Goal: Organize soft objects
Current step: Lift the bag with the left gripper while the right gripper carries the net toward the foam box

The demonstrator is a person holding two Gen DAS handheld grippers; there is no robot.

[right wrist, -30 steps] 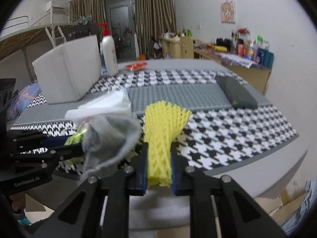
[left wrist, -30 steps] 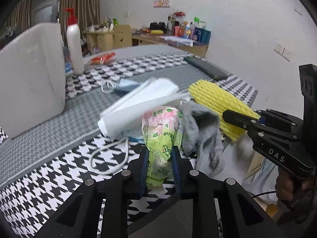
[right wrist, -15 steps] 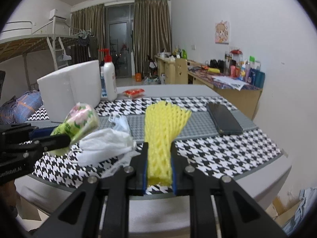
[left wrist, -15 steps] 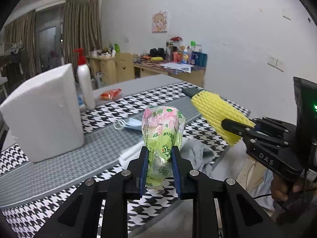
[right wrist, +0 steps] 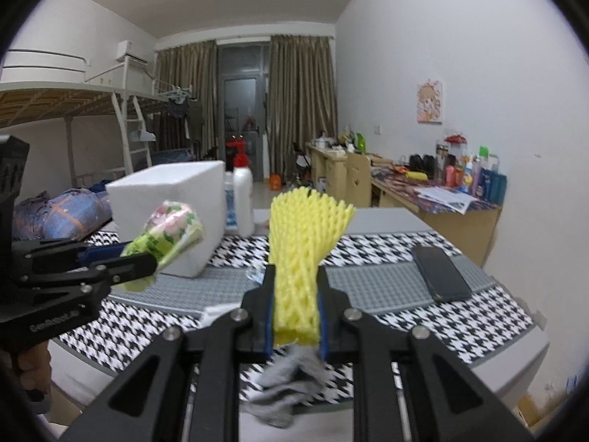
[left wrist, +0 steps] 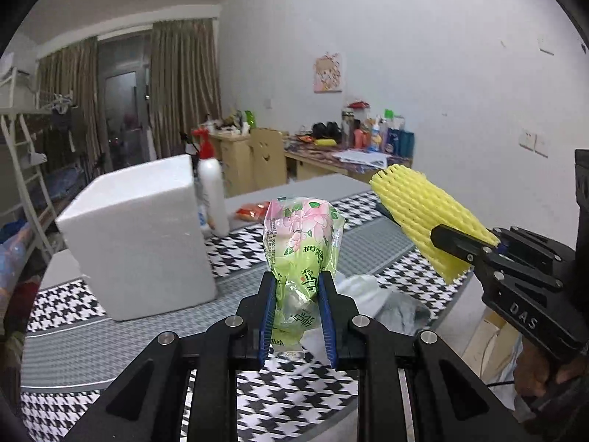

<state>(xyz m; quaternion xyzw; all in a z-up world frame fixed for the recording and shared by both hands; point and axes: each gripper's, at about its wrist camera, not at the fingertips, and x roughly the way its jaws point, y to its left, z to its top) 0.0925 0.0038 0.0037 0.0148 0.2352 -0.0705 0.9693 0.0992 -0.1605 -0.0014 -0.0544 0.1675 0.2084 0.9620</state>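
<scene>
While aloft, left gripper (left wrist: 296,307) clamps green packet (left wrist: 302,243) – right gripper (right wrist: 295,311) clamps yellow foam net (right wrist: 300,250)

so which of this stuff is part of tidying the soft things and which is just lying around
Part of the job:
- green flowered packet, in the left claw
- yellow foam net, in the right claw
- grey cloth

Lying about:
- white foam box
- pump bottle
- phone
</scene>
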